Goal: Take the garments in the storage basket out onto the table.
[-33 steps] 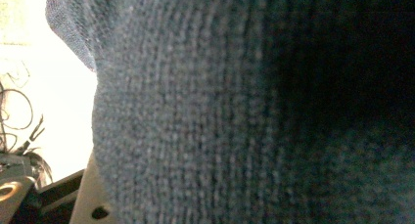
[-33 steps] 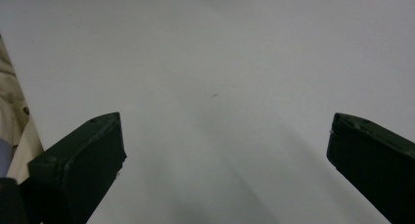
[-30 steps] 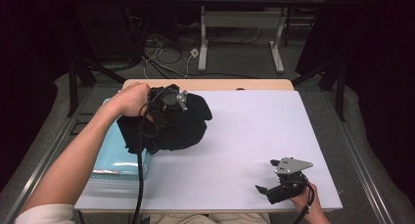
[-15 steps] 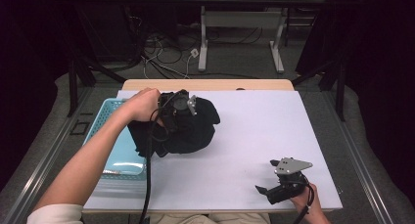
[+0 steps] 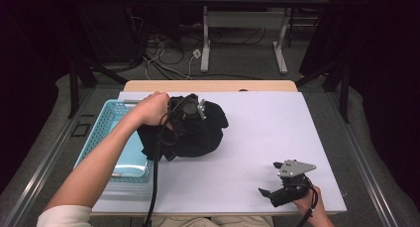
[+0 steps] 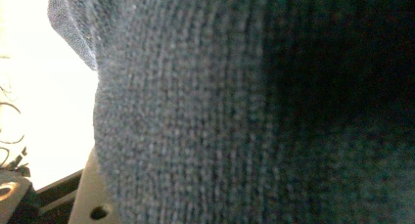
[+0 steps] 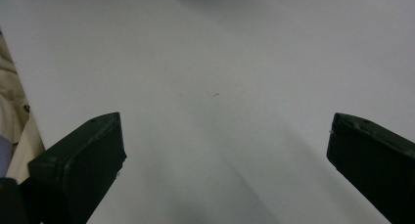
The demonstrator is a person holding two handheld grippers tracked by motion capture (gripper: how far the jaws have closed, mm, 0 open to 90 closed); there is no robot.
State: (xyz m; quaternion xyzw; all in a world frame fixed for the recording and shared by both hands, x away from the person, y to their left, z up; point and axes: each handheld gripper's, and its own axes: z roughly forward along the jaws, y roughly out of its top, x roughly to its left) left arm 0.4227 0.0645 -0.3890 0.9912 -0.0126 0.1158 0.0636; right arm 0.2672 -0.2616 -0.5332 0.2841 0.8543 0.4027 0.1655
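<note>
A dark knit garment (image 5: 198, 135) lies bunched on the white table top (image 5: 267, 123), just right of a light blue basket (image 5: 106, 123). My left gripper (image 5: 190, 110) sits on top of the bunch, shut on its fabric, with the person's left hand around the gripper. The left gripper view is close up against the garment (image 6: 220, 116), and the weave hides the jaws. My right gripper (image 5: 268, 178) rests at the near right of the table, held in the person's right hand. It (image 7: 222, 150) is open, with only bare table between the jaws.
The basket stands at the table's left edge and looks empty where its pale floor shows. A wooden strip (image 5: 213, 85) runs along the far edge. Beyond it are table legs (image 5: 205, 38) and cables (image 5: 168, 63) on the floor.
The left gripper has carried the garment rightward from over the basket onto the white surface and lowered it. The right gripper has stayed put.
</note>
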